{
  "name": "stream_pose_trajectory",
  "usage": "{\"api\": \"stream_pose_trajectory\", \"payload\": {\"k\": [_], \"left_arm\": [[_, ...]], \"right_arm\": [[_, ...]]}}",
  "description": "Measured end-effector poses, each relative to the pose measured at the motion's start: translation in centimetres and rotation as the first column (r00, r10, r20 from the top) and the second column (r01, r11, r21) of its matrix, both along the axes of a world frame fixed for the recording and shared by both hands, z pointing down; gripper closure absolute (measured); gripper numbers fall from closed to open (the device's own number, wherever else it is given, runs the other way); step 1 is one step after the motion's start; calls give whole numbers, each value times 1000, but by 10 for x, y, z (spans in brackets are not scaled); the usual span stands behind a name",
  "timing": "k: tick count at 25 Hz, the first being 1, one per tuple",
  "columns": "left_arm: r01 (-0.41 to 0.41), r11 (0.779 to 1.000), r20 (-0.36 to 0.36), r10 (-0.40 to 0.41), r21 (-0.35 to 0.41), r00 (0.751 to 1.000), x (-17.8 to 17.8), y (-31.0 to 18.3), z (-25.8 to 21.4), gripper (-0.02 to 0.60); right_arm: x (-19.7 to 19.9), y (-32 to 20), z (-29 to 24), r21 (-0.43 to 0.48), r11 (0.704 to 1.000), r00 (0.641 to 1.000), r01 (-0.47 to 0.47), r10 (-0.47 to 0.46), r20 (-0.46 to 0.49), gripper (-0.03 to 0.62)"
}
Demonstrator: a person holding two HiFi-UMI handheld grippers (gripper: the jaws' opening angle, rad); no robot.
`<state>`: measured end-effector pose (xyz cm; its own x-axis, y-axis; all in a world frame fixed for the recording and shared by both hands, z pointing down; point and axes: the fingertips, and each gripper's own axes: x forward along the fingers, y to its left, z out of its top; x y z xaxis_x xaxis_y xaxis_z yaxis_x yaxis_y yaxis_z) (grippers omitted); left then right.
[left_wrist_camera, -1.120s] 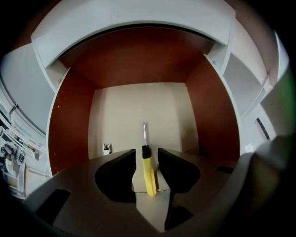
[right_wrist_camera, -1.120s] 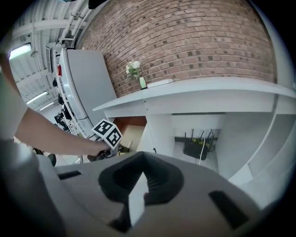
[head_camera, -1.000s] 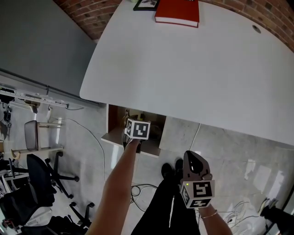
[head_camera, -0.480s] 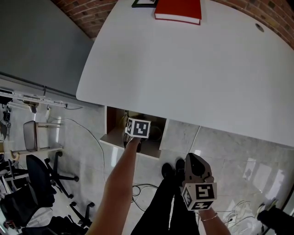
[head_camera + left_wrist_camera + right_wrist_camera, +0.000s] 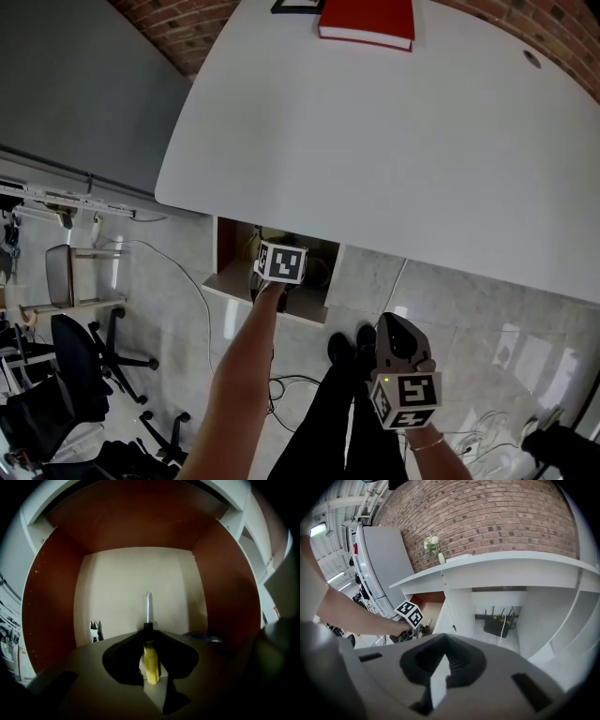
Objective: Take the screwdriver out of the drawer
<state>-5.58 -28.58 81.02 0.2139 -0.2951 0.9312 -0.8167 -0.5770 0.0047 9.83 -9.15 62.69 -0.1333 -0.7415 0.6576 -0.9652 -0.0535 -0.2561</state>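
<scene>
Right gripper [image 5: 442,641] is the nearest thing, hanging low by the person's legs [image 5: 328,422]. Its jaws are pressed together with nothing in them.

Ahead of it and off to its left, a bare forearm [image 5: 246,361] runs up to the left gripper [image 5: 148,631]. That one points steeply down into the open drawer [image 5: 117,583], just under the desk edge. Its jaws are closing, and the screwdriver [image 5: 150,663] sits right between them. The yellow handle lies back between the jaws, the black collar is right where the tips pinch in, and the metal shaft pokes out past the tips over the pale drawer floor. Looks to me like the tips have contact at the collar. So the screwdriver is inside the drawer, not out yet.

Just left of the left gripper's tips there's a small metal tool [image 5: 95,629] near the reddish-brown side wall; can't tell what it is.

Farther out, past both grippers, the white desk [image 5: 394,150] spreads wide. A red book [image 5: 367,21] lies at its far edge, well apart from either gripper. Straight ahead of the right gripper, under the desk, stands a black router [image 5: 499,623]. The brick wall [image 5: 487,522] is behind it all.
</scene>
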Motion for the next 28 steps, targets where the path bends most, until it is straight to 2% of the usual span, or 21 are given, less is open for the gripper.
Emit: {"api": "stream_pose_trajectory", "payload": {"k": [10,20,24,28], "left_arm": [[2,997,-36,1,72,999,6,3,-44,514],[55,985,-137,-32,164,990,5,19,-109,514],[100,980,-184,-67,174,981,-1,33,-133,514],[110,972,-220,-64,206,973,-4,44,-164,514]], "right_arm": [[-3,-4,-14,23,999,1000,24,-24,5,592],[4,-13,-38,63,996,998,57,-57,-16,592],[-3,-14,-52,80,994,997,81,-79,-21,592],[-12,-16,-70,98,989,994,107,-105,-33,592]]}}
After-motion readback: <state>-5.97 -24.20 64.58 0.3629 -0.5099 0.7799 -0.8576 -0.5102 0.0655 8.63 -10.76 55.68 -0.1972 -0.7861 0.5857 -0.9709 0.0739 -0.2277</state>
